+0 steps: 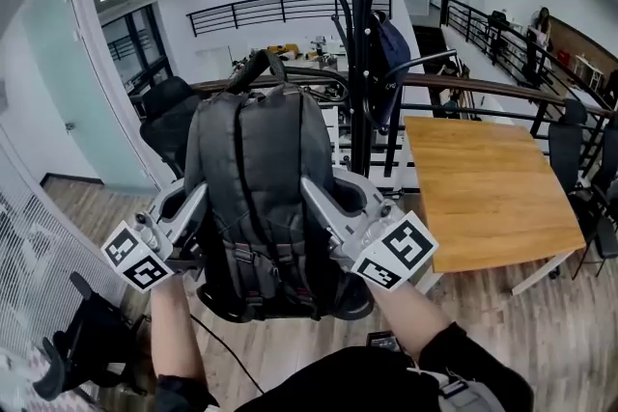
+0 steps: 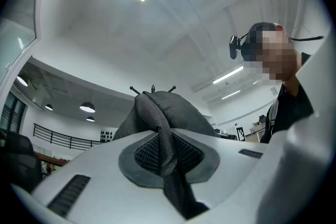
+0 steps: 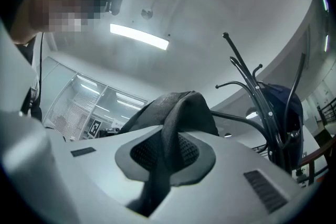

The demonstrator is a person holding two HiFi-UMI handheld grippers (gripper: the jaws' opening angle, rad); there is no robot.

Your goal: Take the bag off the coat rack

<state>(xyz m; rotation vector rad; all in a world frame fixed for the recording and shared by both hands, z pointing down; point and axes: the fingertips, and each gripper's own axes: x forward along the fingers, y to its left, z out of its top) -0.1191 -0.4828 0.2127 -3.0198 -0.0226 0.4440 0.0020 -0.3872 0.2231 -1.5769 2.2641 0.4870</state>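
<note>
Bag (image 1: 256,198): one dark grey backpack, held up between the two grippers just left of the coat rack (image 1: 359,63) and off the left edge of the wooden table (image 1: 483,188), not resting on either. Its long axis runs up and down the head view, with the carry-handle loop at the far, upper end and the rounded bottom at the end nearest the person. The side with the two shoulder straps and their buckles faces the camera. Whether the bag touches the rack's pole or a hook I cannot tell. The left gripper (image 1: 193,203) has hold of the bag's left flank and the right gripper (image 1: 314,196) of its right flank, and each shows one marker cube at its near end. In the left gripper view the jaws are closed tight on a fold of the bag's grey webbing (image 2: 163,113), which bunches above them and trails down through the seam between the pads. In the right gripper view the jaws likewise clamp a fold of the bag's fabric (image 3: 181,110). There is one rack, a black pole with curved arms (image 3: 262,107), and one dark blue bag (image 1: 391,48) hangs on its right side, also seen in the right gripper view (image 3: 287,107). One table stands right of the rack.
</note>
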